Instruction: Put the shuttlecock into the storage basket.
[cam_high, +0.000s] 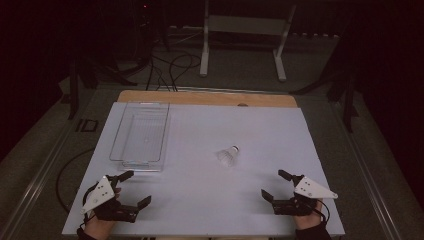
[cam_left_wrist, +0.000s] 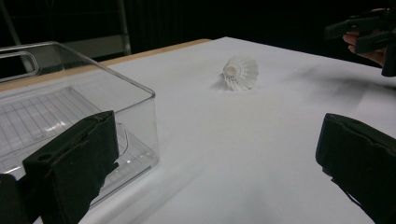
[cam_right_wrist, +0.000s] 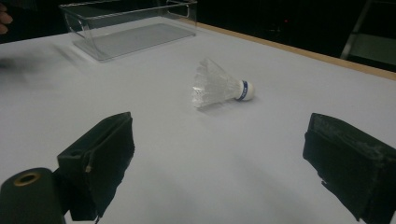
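Jaws of both grippers, left (cam_high: 131, 189) and right (cam_high: 277, 184), gape empty near the tabletop's front corners; approach the shuttlecock (cam_high: 229, 155) mid-table and pinch its cork, sparing feathers, before the bin (cam_high: 140, 131).

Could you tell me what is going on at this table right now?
A person holds a two-jaw gripper in each hand at the near edge of a white table. The left gripper and right gripper are both open and hold nothing. A white shuttlecock lies on its side in the middle of the table, untouched, somewhat nearer the right gripper. A clear bin stands empty at the left, just beyond the left gripper. Nothing has been picked up yet.
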